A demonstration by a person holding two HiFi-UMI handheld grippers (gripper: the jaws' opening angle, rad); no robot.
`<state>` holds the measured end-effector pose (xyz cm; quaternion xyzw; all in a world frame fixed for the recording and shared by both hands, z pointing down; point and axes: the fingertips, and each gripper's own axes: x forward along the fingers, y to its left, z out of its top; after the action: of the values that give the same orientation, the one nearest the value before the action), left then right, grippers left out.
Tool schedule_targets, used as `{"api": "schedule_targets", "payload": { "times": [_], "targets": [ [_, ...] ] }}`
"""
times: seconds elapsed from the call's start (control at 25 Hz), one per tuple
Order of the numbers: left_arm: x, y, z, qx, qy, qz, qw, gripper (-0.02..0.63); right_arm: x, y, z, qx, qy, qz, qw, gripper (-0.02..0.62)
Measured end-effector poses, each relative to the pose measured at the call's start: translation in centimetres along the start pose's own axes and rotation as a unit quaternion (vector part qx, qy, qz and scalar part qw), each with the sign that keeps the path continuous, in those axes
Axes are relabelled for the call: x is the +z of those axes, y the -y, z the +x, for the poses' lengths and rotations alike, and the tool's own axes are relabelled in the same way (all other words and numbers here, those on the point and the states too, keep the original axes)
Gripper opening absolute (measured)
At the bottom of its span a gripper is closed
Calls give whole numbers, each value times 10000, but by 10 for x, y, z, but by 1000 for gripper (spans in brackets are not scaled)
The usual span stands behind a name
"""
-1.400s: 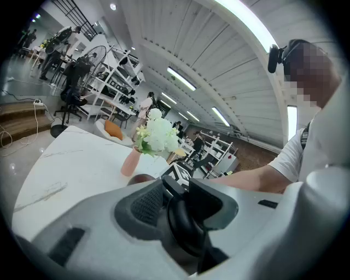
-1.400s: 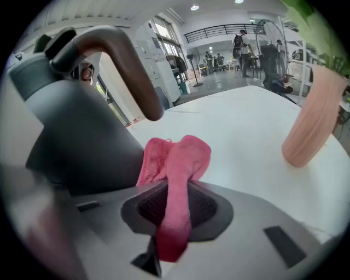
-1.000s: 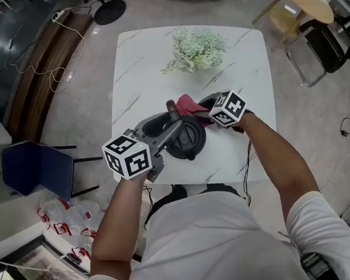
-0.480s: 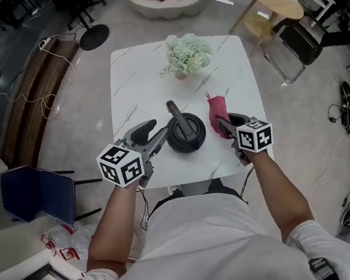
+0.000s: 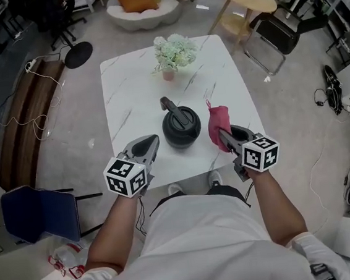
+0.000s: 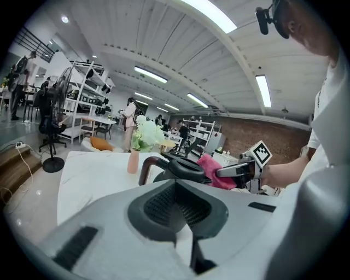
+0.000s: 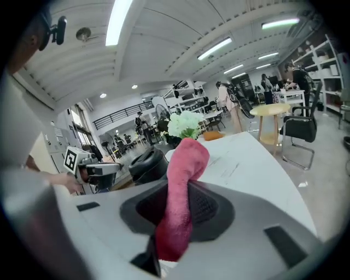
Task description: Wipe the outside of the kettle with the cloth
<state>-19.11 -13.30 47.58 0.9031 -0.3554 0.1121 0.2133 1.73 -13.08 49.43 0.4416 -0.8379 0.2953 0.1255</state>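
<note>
We hold cloth (image 5: 218, 120) clamped in right gripper (image 5: 224, 138), just right of kettle (image 5: 182, 127); left gripper (image 5: 150, 144) just closed empty, kettle's left.

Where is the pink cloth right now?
In the head view, the pink cloth is pinched in the right tool, just to the right of the black kettle, above the white table.

The kettle (image 5: 182, 127) stands on the bench (image 5: 132, 91), flowers (image 5: 174, 52) behind it, the cloth (image 5: 218, 122) just right, maybe not touching.
</note>
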Motion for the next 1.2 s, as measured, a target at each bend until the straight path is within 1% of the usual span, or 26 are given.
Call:
{"api": "schedule_targets", "payload": {
  "times": [0.12,0.24,0.36,0.48,0.64,0.8,0.92,1.2],
  "targets": [
    [-1,9,-2,74,-4,-33,10000,-2,3,-4,-14,11,189,43,9998,97],
    [-6,14,-9,295,-2,-24,9996,0,8,-4,-26,26,353,69,9994,97],
    [-8,21,-15,470,83,-163,9987,0,14,-5,-37,121,398,-5,9991,97],
    [-6,32,-16,640,233,-246,9974,0,21,-5,-49,269,388,-204,9987,97],
    [-6,46,-20,918,378,-255,9947,0,21,-4,-60,424,373,-419,9975,97],
    [-9,63,-23,1141,443,-228,9922,0,15,-3,-73,460,365,-640,9962,97],
    [-17,77,-23,1229,424,-196,9913,0,7,-4,-81,517,324,-748,9953,96],
    [-27,101,-19,1378,412,-302,9891,0,-16,-6,-93,724,48,-846,9938,95]
  ]
}}
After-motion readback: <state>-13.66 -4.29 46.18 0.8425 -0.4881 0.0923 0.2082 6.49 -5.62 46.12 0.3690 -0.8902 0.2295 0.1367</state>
